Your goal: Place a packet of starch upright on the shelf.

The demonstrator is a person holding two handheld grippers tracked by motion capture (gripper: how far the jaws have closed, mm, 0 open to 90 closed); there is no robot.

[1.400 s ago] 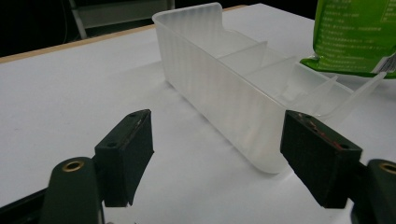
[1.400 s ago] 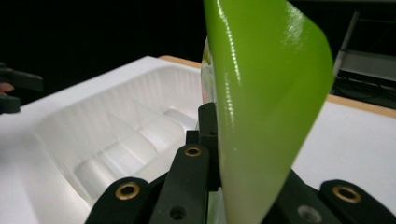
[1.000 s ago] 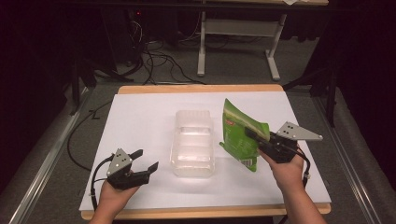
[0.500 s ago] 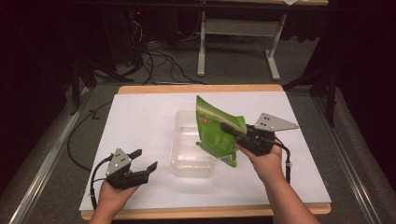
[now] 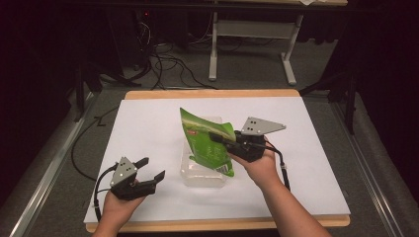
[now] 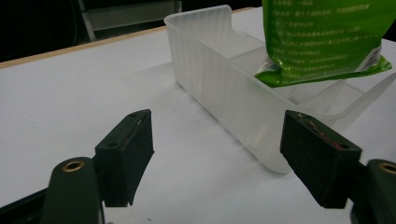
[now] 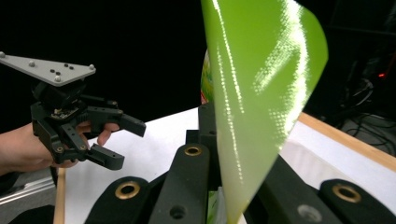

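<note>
the right gripper [image 5: 217, 137], its jaws pinched shut on one edge of the green snack pouch [image 5: 205, 143], has carried the pouch leftward across the white table [image 5: 148, 128] in the last second: a second ago the pouch stood beside the clear plastic bin [image 5: 197, 175], on the right gripper's own side of it, and now it hangs over the bin's middle, tilted, with its lower corner dipping past the rim. in the left gripper view the pouch's [image 6: 327, 37] bottom seam sits just above the bin's [image 6: 224, 88] inner floor, apart from the near wall. in the right gripper view the glossy film [image 7: 261, 93] rises straight out from between the closed jaws. the left gripper [image 5: 150, 169] has stayed where it was, resting on the table to the left of the bin with its jaws spread wide and nothing between them; it shows farther off in the right gripper view [image 7: 123, 140] as well. judging from this, the carry is nearly finished and the pouch is lined up for lowering and release into the bin; the left gripper looks free to steady the light bin if it slides.
</note>
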